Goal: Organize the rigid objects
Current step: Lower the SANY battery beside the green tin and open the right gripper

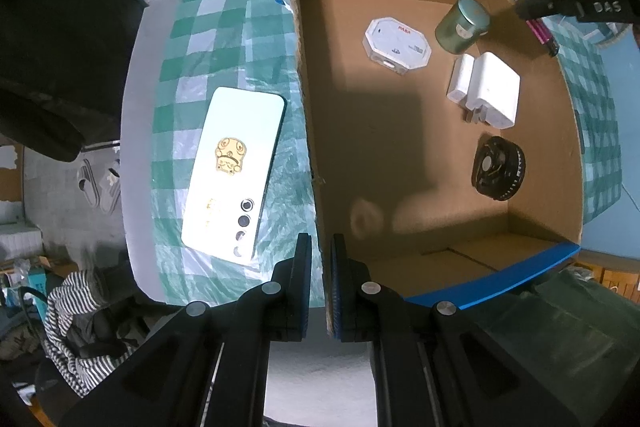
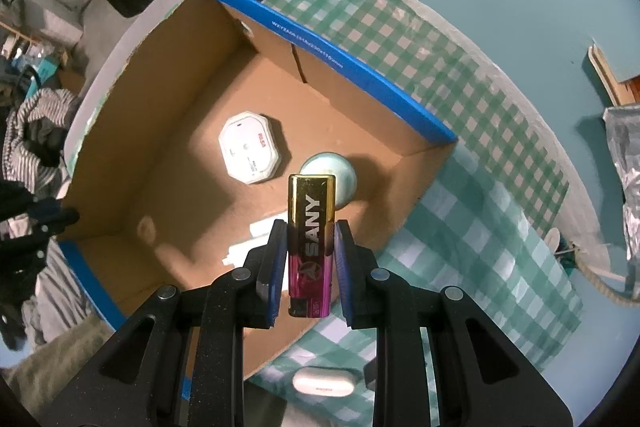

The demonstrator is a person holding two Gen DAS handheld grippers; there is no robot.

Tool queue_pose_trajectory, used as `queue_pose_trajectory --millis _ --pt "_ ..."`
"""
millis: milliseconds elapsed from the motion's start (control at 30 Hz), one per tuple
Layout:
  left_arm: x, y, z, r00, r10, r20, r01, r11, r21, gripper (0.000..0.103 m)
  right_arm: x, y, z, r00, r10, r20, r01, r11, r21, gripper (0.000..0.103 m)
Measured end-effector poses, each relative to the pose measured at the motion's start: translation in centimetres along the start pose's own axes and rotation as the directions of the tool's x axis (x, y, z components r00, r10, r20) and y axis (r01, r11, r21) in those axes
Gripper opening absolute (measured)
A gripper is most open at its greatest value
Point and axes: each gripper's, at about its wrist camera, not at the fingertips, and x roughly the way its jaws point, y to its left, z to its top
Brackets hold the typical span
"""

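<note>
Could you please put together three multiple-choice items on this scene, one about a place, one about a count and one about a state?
1. Where does the white phone lie?
A. inside the cardboard box
B. on the checked cloth outside the box
C. on the floor

2. How many items rest on the floor of the cardboard box?
A. two
B. four
C. seven

3. What is the right gripper doing?
A. it hangs open, holding nothing
B. it is shut on a green tin
C. it is shut on the gold and pink lighter

Answers: 
1 B, the phone lies on the green checked cloth beside the box wall. 
2 B, the octagonal white device, green tin, white charger and black round fan are in it. 
3 C, the fingers press the lighter's sides above the box.
</note>
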Motion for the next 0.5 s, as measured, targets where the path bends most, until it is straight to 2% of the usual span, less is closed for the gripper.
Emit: queue_pose_trajectory --millis 367,500 --pt "-0.13 0.09 -0.1 1.0 -0.007 0.004 0.007 1.0 -0.001 0.009 0.33 0.11 0.55 0.999 -0.029 0.017 0.029 0.999 -0.024 0.022" --pt "0.05 0.0 -0.13 1.0 -0.005 -0.004 0.005 1.0 0.005 0.009 -0.08 0.05 0.38 1.0 -0.019 0.02 0.019 1.0 -0.003 0.034"
